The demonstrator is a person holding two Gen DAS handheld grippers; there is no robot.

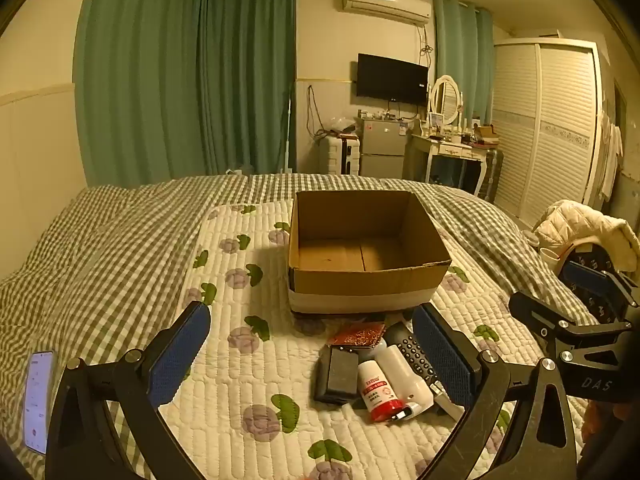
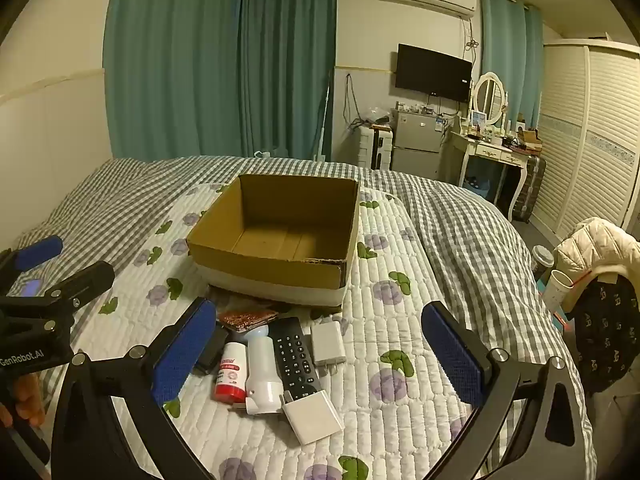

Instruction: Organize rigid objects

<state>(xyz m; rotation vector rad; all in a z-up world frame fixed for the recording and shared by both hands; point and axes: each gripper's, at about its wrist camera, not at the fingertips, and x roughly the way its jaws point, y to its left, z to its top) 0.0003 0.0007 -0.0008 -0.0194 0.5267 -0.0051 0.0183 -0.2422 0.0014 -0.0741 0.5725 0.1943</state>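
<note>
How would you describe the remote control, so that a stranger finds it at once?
On the bed, find the open cardboard box on the flowered quilt. A small heap of things lies just in front of it. The remote control is the long black bar covered with rows of small buttons, lying between a white bottle and a white charger.

**Readable text: two gripper markings only**

"DAS" in pale letters on the black body of the right gripper (image 1: 576,320), seen from the left wrist cam, right of the cardboard box (image 1: 364,248). "GenRobot.AI" in white on the black body of the left gripper (image 2: 48,268), seen from the right wrist cam, left of the box & nearer the cam. Red-capped white bottle (image 2: 229,376), in front of the box, has a red/white label w/ print, too small to read. Remote (image 2: 298,360) beside it: key markings illegible.
</note>
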